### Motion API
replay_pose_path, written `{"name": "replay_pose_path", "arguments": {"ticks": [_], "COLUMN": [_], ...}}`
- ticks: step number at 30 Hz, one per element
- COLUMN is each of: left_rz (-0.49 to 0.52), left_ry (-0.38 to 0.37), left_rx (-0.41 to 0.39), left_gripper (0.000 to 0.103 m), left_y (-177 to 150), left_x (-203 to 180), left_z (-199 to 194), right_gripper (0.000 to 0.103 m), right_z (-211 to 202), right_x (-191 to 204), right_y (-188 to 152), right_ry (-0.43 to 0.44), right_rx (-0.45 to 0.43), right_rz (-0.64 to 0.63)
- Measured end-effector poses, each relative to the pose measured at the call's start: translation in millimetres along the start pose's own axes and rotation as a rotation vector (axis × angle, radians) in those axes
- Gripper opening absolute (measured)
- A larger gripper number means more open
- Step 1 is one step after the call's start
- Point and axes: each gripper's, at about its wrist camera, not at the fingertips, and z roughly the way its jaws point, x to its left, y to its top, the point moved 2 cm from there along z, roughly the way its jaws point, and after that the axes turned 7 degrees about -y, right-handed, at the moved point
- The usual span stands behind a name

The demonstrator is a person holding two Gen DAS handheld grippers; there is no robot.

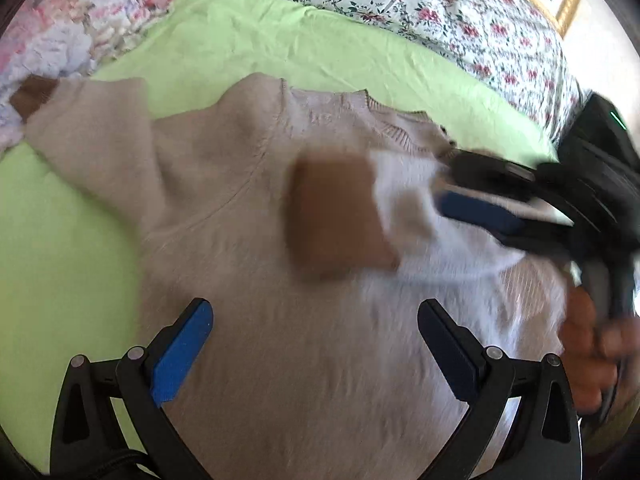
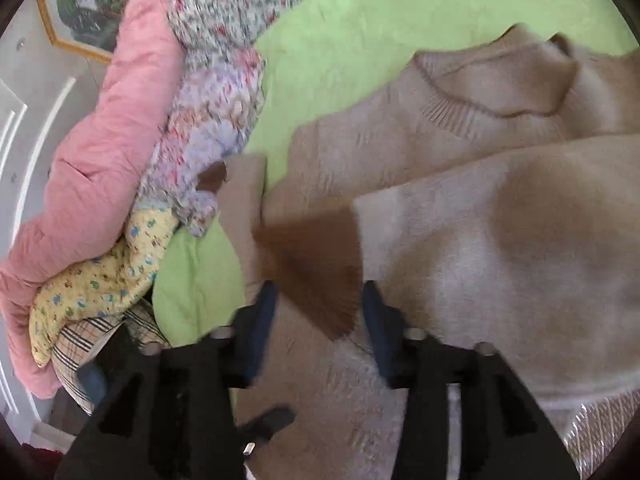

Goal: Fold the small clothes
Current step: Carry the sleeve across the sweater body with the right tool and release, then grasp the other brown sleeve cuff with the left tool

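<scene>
A small beige knit sweater (image 1: 224,184) lies on a light green sheet (image 1: 280,36), neck toward the far side. One sleeve with a brown cuff (image 1: 332,212) is folded across the chest. The other sleeve (image 1: 92,132) stretches out to the left. My left gripper (image 1: 316,320) is open and empty above the sweater's lower body. My right gripper (image 1: 484,196) reaches in from the right over the folded sleeve. In the right wrist view the sweater (image 2: 500,240) fills the frame, and the right gripper (image 2: 320,300) stands open with the brown cuff (image 2: 316,264) between its fingers, not pinched.
A floral quilt (image 1: 440,12) lies behind the sheet. A pink duvet (image 2: 96,152), a yellow patterned cloth (image 2: 100,276) and a plaid cloth (image 2: 88,340) are piled at the left in the right wrist view. A framed picture (image 2: 88,4) hangs on the wall.
</scene>
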Motion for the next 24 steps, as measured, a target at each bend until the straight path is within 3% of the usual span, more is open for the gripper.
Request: {"name": "replay_pose_path", "arguments": {"ticks": [4, 7, 8, 11, 12, 16, 17, 19, 21, 24], "left_rz": [-0.079, -0.098, -0.101, -0.069, -0.046, 0.026, 0.032, 0.009, -0.031, -0.022], "left_ry": [-0.054, -0.062, -0.080, -0.152, -0.173, -0.143, -0.124, -0.060, -0.091, -0.068], "left_rx": [0.023, -0.011, -0.024, -0.014, -0.017, -0.195, -0.199, -0.117, -0.069, -0.082], "left_gripper": [0.102, 0.101, 0.095, 0.008, 0.007, 0.007, 0.007, 0.007, 0.007, 0.008], "left_y": [25.7, 43.0, 48.1, 60.6, 65.0, 78.9, 79.6, 78.3, 71.6, 65.9], "left_x": [2.0, -1.2, -2.7, -18.8, -28.2, -36.0, -28.3, -6.6, 4.4, 3.4], "left_z": [31.8, 43.5, 46.1, 53.7, 46.9, -11.1, -13.3, 5.3, 14.8, 16.2], "right_gripper": [0.050, 0.051, 0.052, 0.052, 0.052, 0.052, 0.052, 0.052, 0.052, 0.052], "right_z": [-55.1, -99.9, -111.9, -148.1, -159.8, -206.8, -214.0, -220.3, -218.7, -204.1], "right_x": [-10.2, -26.5, -33.5, -56.8, -65.0, -101.5, -111.6, -126.2, -138.2, -148.7], "right_y": [-7.1, -21.6, -26.7, -41.0, -44.4, -51.2, -50.9, -47.4, -39.2, -19.2], "right_ry": [-0.022, -0.071, -0.081, -0.146, -0.174, -0.287, -0.314, -0.349, -0.382, -0.417], "right_rx": [-0.116, -0.211, -0.237, -0.337, -0.374, -0.501, -0.510, -0.524, -0.509, -0.459], "right_rz": [0.019, 0.044, 0.061, 0.128, 0.148, 0.233, 0.258, 0.292, 0.320, 0.312]}}
